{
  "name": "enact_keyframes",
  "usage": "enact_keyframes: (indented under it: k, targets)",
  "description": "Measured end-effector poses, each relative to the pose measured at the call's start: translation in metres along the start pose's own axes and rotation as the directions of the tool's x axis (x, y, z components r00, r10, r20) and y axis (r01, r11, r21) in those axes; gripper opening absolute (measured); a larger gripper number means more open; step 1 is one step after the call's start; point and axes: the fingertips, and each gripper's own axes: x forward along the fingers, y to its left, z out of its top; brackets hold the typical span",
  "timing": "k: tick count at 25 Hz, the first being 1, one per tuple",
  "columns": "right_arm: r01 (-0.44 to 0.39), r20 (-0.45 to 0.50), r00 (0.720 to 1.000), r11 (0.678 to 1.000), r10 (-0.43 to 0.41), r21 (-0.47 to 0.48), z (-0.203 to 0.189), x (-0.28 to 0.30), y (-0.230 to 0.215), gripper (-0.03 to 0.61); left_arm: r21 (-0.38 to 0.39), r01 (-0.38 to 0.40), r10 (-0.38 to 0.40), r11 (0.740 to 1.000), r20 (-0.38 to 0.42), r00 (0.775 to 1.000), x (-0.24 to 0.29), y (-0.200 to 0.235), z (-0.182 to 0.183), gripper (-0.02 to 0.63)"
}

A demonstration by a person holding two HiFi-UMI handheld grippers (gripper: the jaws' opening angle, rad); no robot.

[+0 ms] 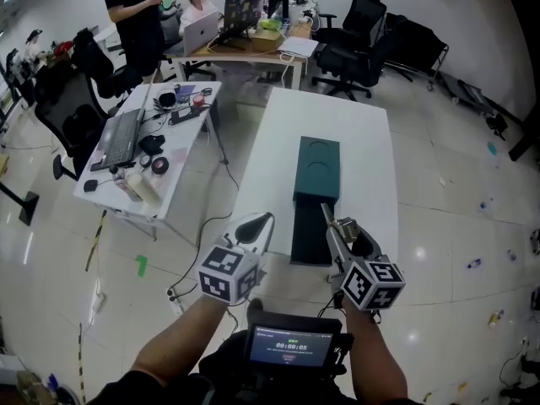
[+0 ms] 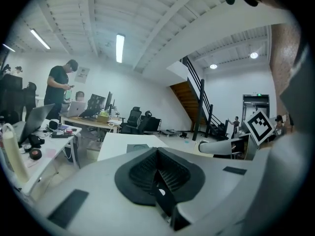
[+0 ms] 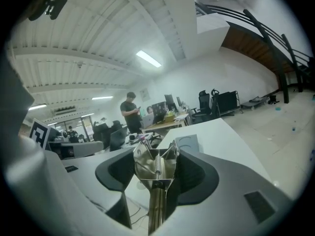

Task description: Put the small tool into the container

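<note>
Currently mid-carry: the right gripper holds the small tool short of the container on the table.

From the head view, the right gripper (image 1: 350,230) is clamped on the small tool (image 3: 155,168), a shiny metal piece with a spring that stands between its jaws. At its 9 o'clock, the left gripper (image 1: 263,222) has its jaws pressed together on nothing. The dark green container (image 1: 316,171) lies on the white table (image 1: 363,142) at 12 o'clock, apart from both grippers. Its nearer half looks darker, possibly open. The next move probably calls for carrying the tool over that opening, lowering it, then spreading the jaws.
</note>
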Motion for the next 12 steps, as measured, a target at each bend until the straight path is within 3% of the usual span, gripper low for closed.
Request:
enact_keyframes:
  k: [12]
  targets:
    - [0.131,-0.156,0.98,0.989,-0.12,0.067,-0.092,0.112,-0.046,0.252,-0.05,0.072,-0.077,0.996,-0.114,0.99,0.062,0.059,-0.044,0.02]
